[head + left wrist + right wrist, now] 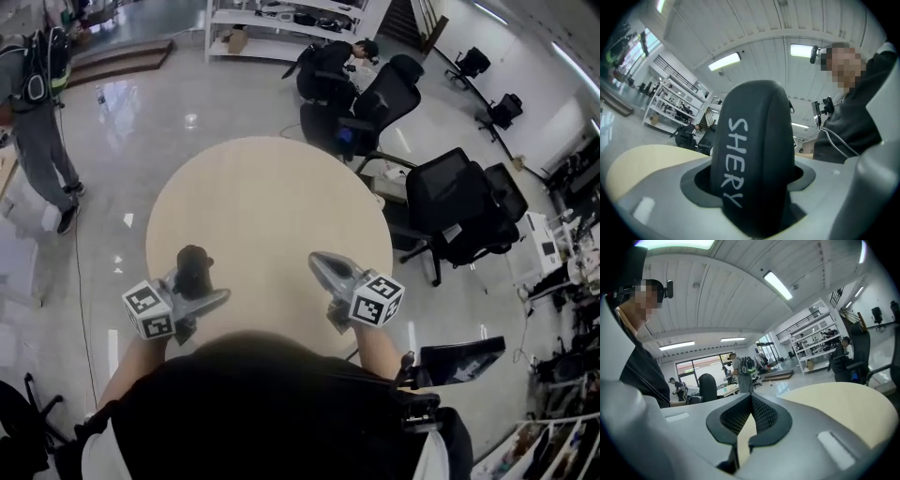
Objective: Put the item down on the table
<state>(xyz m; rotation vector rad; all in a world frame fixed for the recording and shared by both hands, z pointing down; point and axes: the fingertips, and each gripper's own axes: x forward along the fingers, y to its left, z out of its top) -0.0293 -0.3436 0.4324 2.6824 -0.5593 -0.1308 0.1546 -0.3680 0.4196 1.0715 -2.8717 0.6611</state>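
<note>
Plainly, left gripper [195,287] pinching black item [752,154] — base hidden, right gripper [323,266] pressed together.

The right gripper's [751,399] jaws meet at the tips with nothing between them, poised over a pale round table [843,404] — beyond it a person [743,373] with a backpack stands, and shelves [813,345] line the right.

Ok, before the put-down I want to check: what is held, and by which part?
The left gripper clamps the black item marked SHERY by its lower part, rounded top standing free. The right gripper holds nothing.
</note>
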